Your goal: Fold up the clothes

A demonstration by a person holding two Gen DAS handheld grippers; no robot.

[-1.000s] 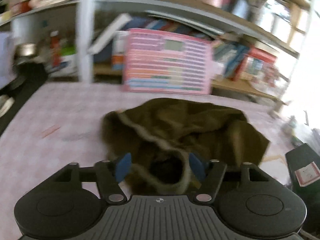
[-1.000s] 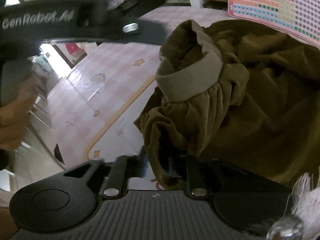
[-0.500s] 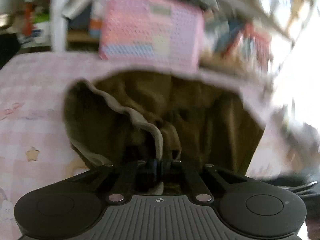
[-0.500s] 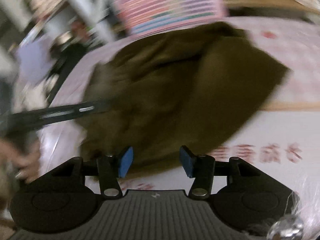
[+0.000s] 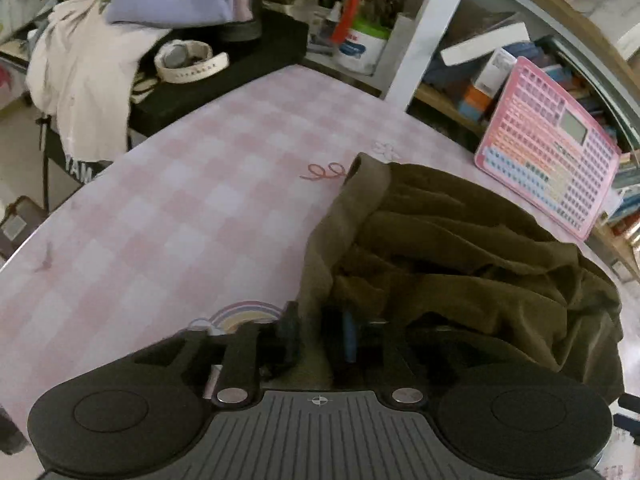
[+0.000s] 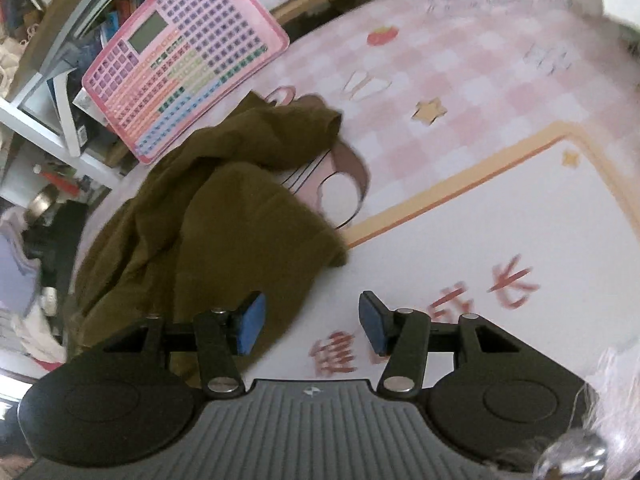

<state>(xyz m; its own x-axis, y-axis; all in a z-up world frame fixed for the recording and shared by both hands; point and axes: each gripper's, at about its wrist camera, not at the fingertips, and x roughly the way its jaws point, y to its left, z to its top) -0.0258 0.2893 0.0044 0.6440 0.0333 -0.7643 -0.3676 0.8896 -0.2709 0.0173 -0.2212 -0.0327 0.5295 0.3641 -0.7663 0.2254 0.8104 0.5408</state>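
Note:
An olive-brown garment (image 5: 460, 256) lies crumpled on the pink checked table mat (image 5: 180, 216). My left gripper (image 5: 320, 340) is shut on the garment's lighter ribbed band (image 5: 340, 232), which runs up between the fingers. In the right wrist view the same garment (image 6: 200, 216) lies in a heap at left. My right gripper (image 6: 310, 322) is open and empty just above the mat, with its left blue pad (image 6: 250, 322) over the garment's near edge and its right pad (image 6: 374, 326) over bare white mat.
A pink keyboard toy (image 5: 548, 160) leans against the shelves behind the garment; it also shows in the right wrist view (image 6: 180, 56). A black stand with white clothes and a watch (image 5: 188, 60) sits past the mat's left edge. Shelf post (image 5: 424, 28) stands behind.
My left gripper closed on the garment's band and swung left. My right gripper let go of the garment, opened and drew back to its right edge.

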